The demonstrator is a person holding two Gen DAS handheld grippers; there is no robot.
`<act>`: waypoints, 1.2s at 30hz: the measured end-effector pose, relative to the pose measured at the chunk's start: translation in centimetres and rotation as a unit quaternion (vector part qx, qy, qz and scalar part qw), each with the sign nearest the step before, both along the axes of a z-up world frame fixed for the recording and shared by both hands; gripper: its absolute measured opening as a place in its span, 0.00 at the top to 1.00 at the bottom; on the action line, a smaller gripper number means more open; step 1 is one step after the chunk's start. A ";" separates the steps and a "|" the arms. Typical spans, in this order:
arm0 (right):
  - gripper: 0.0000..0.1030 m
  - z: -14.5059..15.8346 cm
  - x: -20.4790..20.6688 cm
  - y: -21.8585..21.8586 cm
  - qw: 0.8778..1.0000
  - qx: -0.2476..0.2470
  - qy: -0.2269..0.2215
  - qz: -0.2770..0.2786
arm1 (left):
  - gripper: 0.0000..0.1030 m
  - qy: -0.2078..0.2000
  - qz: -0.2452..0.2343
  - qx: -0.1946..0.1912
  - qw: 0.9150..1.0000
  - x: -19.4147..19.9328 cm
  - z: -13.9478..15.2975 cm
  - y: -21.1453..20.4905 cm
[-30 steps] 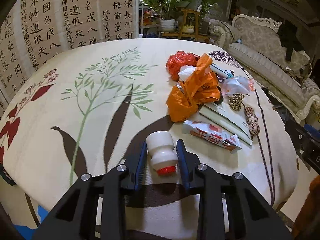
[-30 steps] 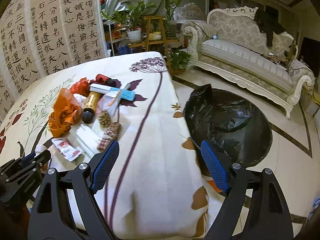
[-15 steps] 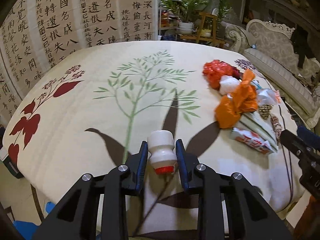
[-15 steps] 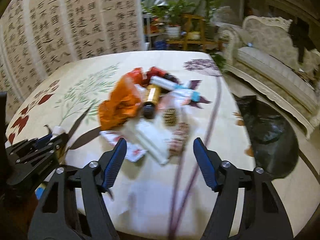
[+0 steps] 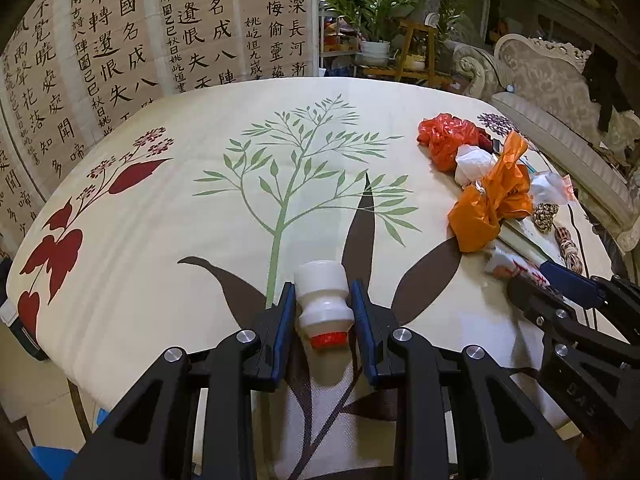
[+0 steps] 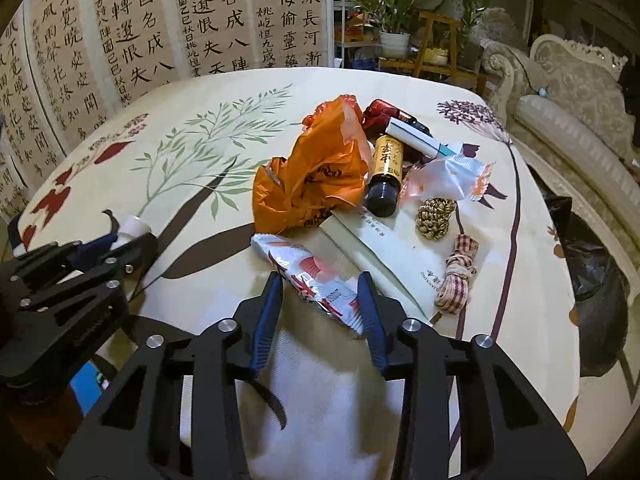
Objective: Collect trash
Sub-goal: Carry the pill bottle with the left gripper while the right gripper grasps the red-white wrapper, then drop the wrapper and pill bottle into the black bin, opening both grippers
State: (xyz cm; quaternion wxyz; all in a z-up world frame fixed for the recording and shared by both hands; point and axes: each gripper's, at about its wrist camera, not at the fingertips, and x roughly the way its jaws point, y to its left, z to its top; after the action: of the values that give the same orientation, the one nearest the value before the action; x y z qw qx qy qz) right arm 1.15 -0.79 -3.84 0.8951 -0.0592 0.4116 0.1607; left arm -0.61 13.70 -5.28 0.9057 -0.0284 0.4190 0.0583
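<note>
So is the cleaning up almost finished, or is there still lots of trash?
Barely started. The left gripper holds a small white plastic bottle with a red cap. The right gripper is open around a red-and-white snack wrapper. The crumpled orange plastic bag, dark glass bottle and knotted rope still wait on the table.

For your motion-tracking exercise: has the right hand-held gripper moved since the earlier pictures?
Yes. The right hand-held gripper swung left, away from the black trash bag, which now sits at the right edge, and onto the table pile; its fingers now straddle the red-and-white snack wrapper.
</note>
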 end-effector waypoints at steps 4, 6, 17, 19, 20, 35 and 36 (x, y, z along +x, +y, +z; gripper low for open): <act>0.77 0.1 -0.2 -0.4 1.000 0.010 -0.002 0.002 | 0.71 0.000 0.000 -0.001 1.000 0.0 0.1 -0.2; 0.79 0.3 -0.4 -0.7 1.000 0.018 -0.002 0.003 | 0.71 -0.002 -0.002 -0.002 1.000 -0.2 0.2 -0.4; 0.85 2.5 -1.9 -4.1 0.998 0.048 -0.020 -0.023 | 0.71 -0.027 -0.023 -0.009 0.999 -0.5 1.8 -2.7; 0.85 2.9 -1.9 -5.0 0.998 0.053 -0.026 -0.036 | 0.71 -0.034 -0.032 -0.009 0.999 -0.4 2.2 -3.5; 0.85 3.2 -1.8 -5.8 0.997 0.056 -0.029 -0.048 | 0.71 -0.037 -0.037 -0.010 0.999 -0.3 2.3 -4.0; 0.85 3.5 0.1 -20.6 0.963 0.053 -0.066 -0.255 | 0.71 -0.074 -0.167 -0.027 0.983 2.9 4.2 -16.0; 0.85 3.3 0.3 -21.3 0.961 0.052 -0.066 -0.264 | 0.71 -0.076 -0.174 -0.027 0.981 3.2 4.3 -16.8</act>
State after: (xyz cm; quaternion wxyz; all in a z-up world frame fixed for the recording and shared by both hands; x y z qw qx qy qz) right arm 1.45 -22.09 -0.58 0.9327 0.0879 0.3440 -0.0640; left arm 2.58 -3.13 -1.02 0.9300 0.0164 0.3491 -0.1135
